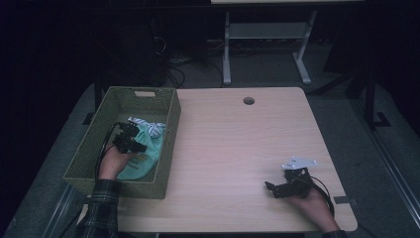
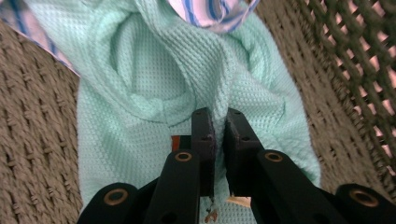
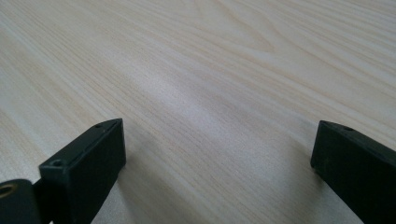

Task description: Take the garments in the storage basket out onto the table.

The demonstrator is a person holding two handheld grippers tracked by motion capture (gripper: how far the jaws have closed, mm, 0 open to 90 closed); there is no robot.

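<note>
Mint-green knit garment (image 2: 140,93) lies in the woven basket (image 1: 89,144) at the table's (image 1: 233,148) nine o'clock.
The left gripper (image 2: 218,122) pinches a fold of it; the right gripper (image 3: 217,149), jaws spread, rests at five o'clock.

No legible text (labels blurred)

Black two-jaw tongs (image 1: 130,139) with brass-ringed screws, black cables, one grey triangular plate (image 1: 298,163); plaid sleeve (image 1: 101,208).

Left hand-held gripper (image 2: 217,140) at near left, jaws nearly closed, pointing away. Right hand-held gripper (image 3: 217,158) at near right, jaws spread wide.
</note>
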